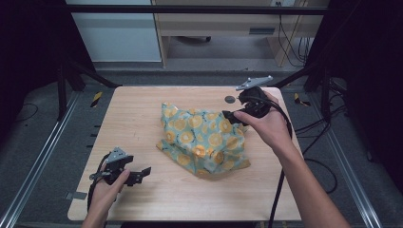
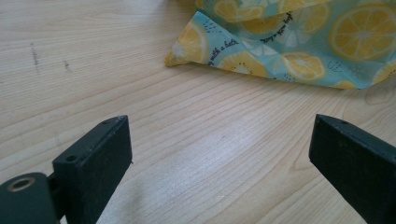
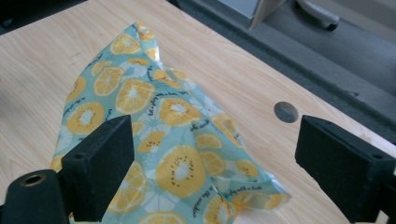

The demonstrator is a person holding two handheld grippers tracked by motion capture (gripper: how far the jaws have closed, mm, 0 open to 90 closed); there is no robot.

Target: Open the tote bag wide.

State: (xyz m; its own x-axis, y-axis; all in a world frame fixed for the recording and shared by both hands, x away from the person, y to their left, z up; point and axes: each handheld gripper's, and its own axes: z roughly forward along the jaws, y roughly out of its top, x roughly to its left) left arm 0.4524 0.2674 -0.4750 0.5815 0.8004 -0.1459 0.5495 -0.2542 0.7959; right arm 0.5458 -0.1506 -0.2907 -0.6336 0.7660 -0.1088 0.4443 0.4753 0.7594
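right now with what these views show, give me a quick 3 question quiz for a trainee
1. True or false: the left gripper is clamped on the lemon-print cloth.
2. Which gripper is closer to the cloth? A) left B) right
3. Fill in: the cloth lies on a ___ table.

Key:
1. False. Its jaws stand open over bare wood, apart from the cloth.
2. B. The right gripper is at the cloth's far right edge, jaws open.
3. Wooden.

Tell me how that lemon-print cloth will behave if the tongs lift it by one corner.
The lemon-print cloth lies crumpled in soft folds, so it will probably droop and unfold. It looks thin, likely light. Its slight sheen hints it could slip from the open right tongs.
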